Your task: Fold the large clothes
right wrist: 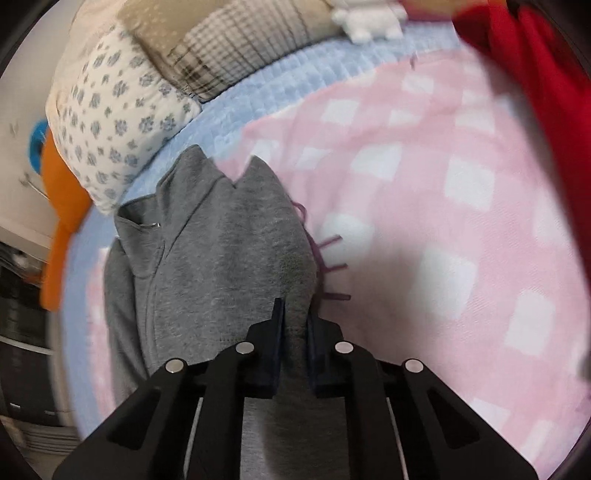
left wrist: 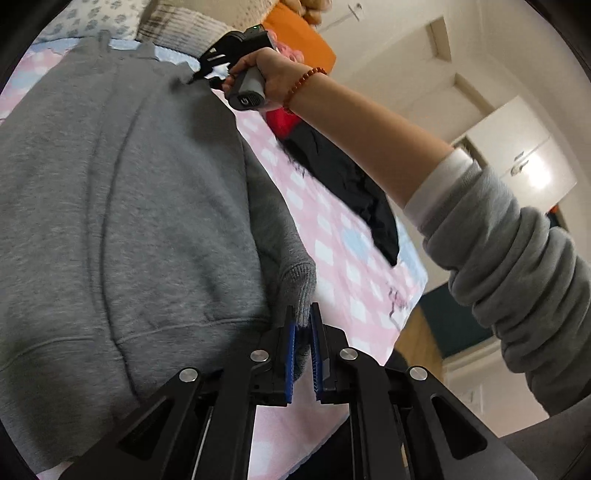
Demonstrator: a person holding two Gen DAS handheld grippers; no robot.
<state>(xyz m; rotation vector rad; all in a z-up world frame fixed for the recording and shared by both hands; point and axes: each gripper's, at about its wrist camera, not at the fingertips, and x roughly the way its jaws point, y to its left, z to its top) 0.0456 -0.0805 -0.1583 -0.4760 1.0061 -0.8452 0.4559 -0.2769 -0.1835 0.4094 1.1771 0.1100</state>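
A large grey sweatshirt (left wrist: pixel 122 206) lies spread on a pink checked bedspread (left wrist: pixel 332 236). My left gripper (left wrist: pixel 303 317) is shut on the ribbed sleeve cuff (left wrist: pixel 299 284) at the garment's near right edge. My right gripper (right wrist: pixel 295 314) is shut on a fold of the same grey sweatshirt (right wrist: pixel 229 243) near its shoulder. It also shows in the left wrist view (left wrist: pixel 207 70), held in a hand at the garment's far right corner. The collar (right wrist: pixel 195 166) points toward the pillows.
A black garment (left wrist: pixel 354 188) and a red one (left wrist: pixel 280 122) lie on the bedspread to the right. Pillows (right wrist: pixel 122 110) and an orange cushion (right wrist: pixel 62 229) sit at the bed head. A white plush toy (right wrist: pixel 369 18) rests beyond. The bed edge (left wrist: pixel 410 306) is near right.
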